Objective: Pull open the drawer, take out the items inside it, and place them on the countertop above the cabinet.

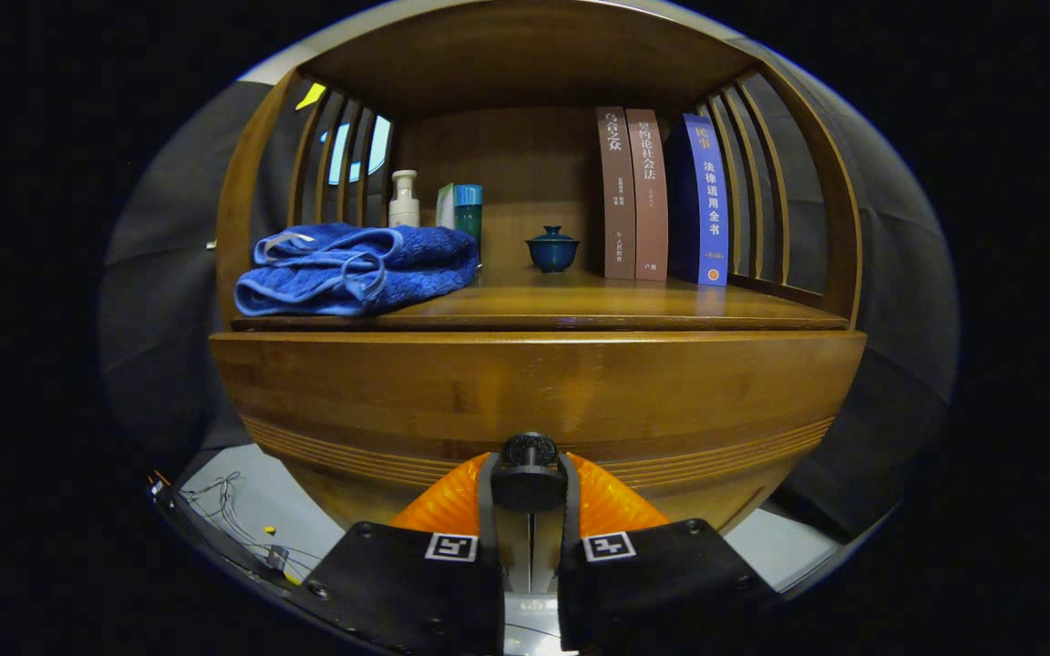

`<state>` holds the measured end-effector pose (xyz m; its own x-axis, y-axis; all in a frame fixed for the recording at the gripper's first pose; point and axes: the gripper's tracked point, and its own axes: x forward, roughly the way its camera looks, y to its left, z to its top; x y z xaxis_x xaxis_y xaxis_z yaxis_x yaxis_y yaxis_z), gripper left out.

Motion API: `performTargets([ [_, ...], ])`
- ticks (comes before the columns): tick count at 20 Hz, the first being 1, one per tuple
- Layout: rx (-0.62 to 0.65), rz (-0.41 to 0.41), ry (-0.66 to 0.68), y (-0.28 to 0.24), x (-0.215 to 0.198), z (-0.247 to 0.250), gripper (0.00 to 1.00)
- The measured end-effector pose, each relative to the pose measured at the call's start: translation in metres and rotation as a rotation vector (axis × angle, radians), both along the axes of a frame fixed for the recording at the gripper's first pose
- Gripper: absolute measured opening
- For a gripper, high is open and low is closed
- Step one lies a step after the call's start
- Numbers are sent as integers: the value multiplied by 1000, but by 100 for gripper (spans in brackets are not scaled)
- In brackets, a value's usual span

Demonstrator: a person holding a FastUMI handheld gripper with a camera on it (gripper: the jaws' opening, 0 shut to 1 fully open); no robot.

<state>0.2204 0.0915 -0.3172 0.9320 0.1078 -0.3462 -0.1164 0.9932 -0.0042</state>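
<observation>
The drawer (534, 392) sits closed under the counter (580, 305), its dark knob (530, 474) pinched between the jaws of the gripper (530, 497). The hold looks shallow, so a crooked or sudden pull could slip the jaws off the knob. On the counter lie a blue towel (356, 269), bottles (405, 200), a lidded cup (552, 248) and books (662, 196), leaving modest room for the items.
</observation>
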Motion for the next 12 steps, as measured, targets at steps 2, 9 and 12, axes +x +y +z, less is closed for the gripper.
performTargets([
  [2, 0, 2, 5, -3, -28, 2, 27],
  [9, 7, 12, 19, -12, -118, 10, 27],
  [12, -16, 20, 28, -17, -140, 9, 27],
])
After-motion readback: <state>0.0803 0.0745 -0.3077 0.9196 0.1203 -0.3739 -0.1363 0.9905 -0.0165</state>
